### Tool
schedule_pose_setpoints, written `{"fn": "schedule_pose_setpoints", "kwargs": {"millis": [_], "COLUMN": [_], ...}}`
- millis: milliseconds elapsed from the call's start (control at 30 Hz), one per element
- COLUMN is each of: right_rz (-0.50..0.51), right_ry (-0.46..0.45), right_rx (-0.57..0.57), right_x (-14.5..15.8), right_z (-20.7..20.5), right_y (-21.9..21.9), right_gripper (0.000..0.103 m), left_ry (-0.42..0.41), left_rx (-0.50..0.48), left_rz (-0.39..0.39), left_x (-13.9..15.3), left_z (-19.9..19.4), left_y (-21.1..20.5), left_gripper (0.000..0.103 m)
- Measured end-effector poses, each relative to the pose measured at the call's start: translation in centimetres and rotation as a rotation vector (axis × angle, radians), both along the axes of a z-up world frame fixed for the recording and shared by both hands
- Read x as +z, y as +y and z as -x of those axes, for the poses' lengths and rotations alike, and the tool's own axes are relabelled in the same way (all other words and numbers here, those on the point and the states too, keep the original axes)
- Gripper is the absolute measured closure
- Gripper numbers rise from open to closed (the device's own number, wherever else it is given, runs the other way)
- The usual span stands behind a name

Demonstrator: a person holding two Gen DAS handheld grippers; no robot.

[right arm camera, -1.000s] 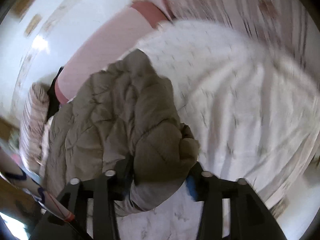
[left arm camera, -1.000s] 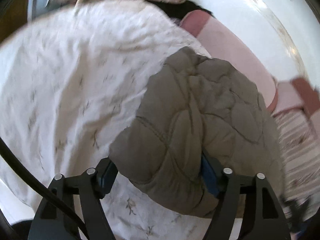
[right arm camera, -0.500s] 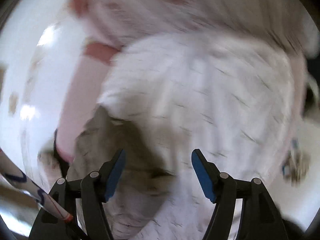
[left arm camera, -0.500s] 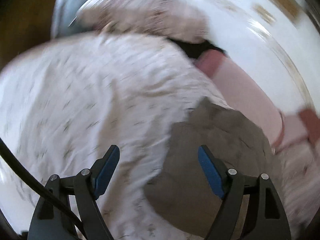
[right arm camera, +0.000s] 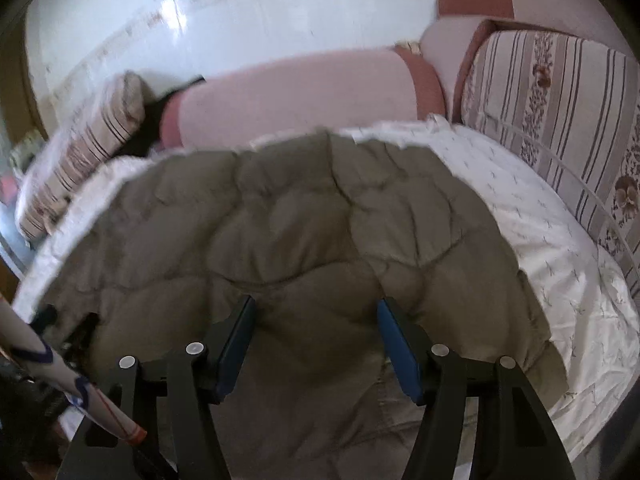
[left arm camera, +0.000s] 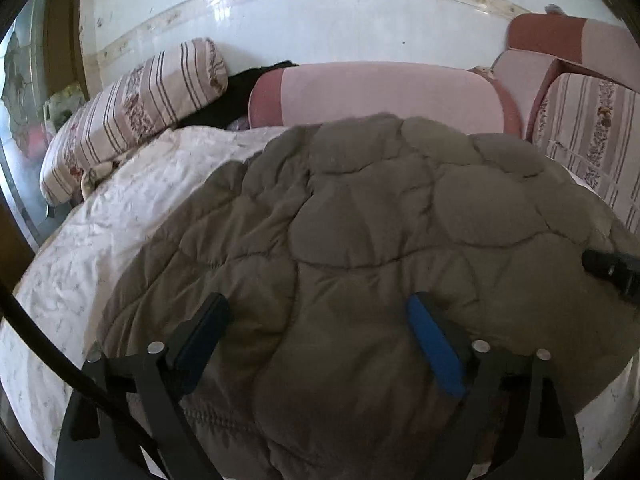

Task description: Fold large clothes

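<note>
Jacket (left arm camera: 380,240) lies spread on the bed (left arm camera: 100,232). Left hand-held gripper (left arm camera: 316,320) and right hand-held gripper (right arm camera: 314,320) both spread apart over its near edge, clamping nothing.

Jacket (left arm camera: 380,240) lies on bedsheet (left arm camera: 132,216) — bolster (left arm camera: 384,96) behind, pillow (left arm camera: 132,108) left

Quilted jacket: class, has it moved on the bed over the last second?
Yes. The quilted jacket, earlier bunched, now lies spread toward the pink bolster.
</note>
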State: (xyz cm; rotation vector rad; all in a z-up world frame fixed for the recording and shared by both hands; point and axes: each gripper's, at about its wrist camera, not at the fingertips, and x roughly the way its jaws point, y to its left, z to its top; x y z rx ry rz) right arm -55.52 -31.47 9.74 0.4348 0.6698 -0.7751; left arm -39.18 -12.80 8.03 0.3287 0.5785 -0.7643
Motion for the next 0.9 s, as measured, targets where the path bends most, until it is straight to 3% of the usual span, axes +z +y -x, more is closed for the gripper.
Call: {"fn": "schedule_pose_setpoints", "kwargs": {"millis": [67, 267, 433, 533, 667, 800, 900], "right_rz": [-0.017, -0.081, -0.093, -0.107, -0.062, -0.072, -0.054], "right_ry": [0.035, 0.026, 0.028, -0.019, -0.106, -0.105, -0.083], "right_rx": [-0.003, -0.011, -0.013, -0.018, -0.060, -0.132, -0.184], "right_x": [-1.0, -2.4, -2.1, -1.2, 0.7, 0.4, 0.0], "right_z": [0.2, 0.3, 0.3, 0.8, 1.6, 1.2, 1.0], "right_y": [-0.8, -2.2, -1.9, -2.1, -3.5, -6.9, -8.7], "right_gripper": [0.034, 0.030, 0.028, 0.028, 0.031, 0.046, 0.047], "left_ry": [0.005, -0.029, -0.027, -0.022, -0.022, -0.022, -0.022], "left_rx": [-0.004, 0.001, 0.000, 0.000, -0.001, -0.001, -0.001], "left_rz": [-0.004, -0.021, -0.018, -0.017, -0.017, -0.017, -0.017], "left_x": [-0.5, -1.2, -1.2, -1.2, -1.1, -1.1, -1.1], "left_z": [0.0, 0.5, 0.2, 0.2, 0.3, 0.3, 0.3], "left_y": [0.1, -0.2, -0.2, -0.2, -0.1, -0.2, -0.2], "left_gripper": [0.010, 0.010, 0.010, 0.010, 0.010, 0.010, 0.010]}}
